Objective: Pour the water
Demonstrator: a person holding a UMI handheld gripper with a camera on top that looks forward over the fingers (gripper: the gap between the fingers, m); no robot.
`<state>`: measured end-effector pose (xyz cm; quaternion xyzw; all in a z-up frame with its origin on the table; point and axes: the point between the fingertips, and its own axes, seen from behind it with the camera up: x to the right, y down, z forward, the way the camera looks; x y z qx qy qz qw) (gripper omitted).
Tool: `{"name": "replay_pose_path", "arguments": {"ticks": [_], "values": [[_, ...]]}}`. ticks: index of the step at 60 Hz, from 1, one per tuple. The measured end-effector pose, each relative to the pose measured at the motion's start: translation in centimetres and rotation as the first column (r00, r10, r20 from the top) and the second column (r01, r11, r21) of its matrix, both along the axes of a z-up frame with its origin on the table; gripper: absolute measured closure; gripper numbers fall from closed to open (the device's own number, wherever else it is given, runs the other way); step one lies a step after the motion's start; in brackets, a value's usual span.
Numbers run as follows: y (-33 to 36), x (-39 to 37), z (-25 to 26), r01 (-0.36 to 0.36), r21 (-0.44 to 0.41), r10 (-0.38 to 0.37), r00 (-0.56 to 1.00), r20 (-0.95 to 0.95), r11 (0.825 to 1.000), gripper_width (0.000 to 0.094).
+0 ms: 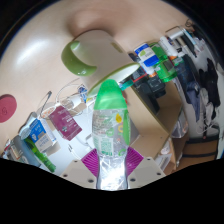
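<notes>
My gripper (pixel 111 165) is shut on a clear plastic water bottle (pixel 109 130) with a green cap (pixel 109 96) and a green-and-white label. The bottle stands upright between my purple pads (pixel 92 162), which press on its lower body from both sides. The cap points away from me over the pale table (pixel 50 50). I see no cup or glass.
A green-and-white object (pixel 88 52) lies beyond the bottle. A carton with a green top (pixel 150 58) stands at the right. Several small cartons and bottles (pixel 45 135) line the left. A pink round thing (pixel 6 105) sits at the far left. Chairs or frames stand at the right.
</notes>
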<state>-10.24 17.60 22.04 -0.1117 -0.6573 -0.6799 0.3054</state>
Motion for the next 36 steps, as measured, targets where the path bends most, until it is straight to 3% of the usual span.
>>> {"name": "replay_pose_path", "arguments": {"ticks": [5,11,14,19,22,25,31,36], "values": [[0.0,0.5,1.3,0.003,-0.005,-0.003,0.992,-0.127,1.0,0.0636],[0.0,2.6,4.1,0.004,-0.045,-0.026,0.864,-0.503,0.999,0.0637],[-0.2,4.6,5.1,-0.012,-0.076,-0.048,0.679,-0.732,0.997,0.0636],[-0.9,8.4,4.7,-0.079,-0.151,-0.133,0.199,-0.971,0.985,0.0635],[-1.4,9.6,3.2,-0.163,-0.17,-0.191,-0.119,-0.974,0.972,0.0634],[-2.0,10.9,0.7,-0.24,-0.135,-0.221,-0.384,-0.897,0.961,0.0632],[-2.8,12.0,-3.4,-0.338,-0.105,-0.311,-0.644,-0.698,0.935,0.0633],[-3.2,13.3,-5.9,-0.378,-0.15,-0.384,-0.681,-0.623,0.914,0.0632]]}}
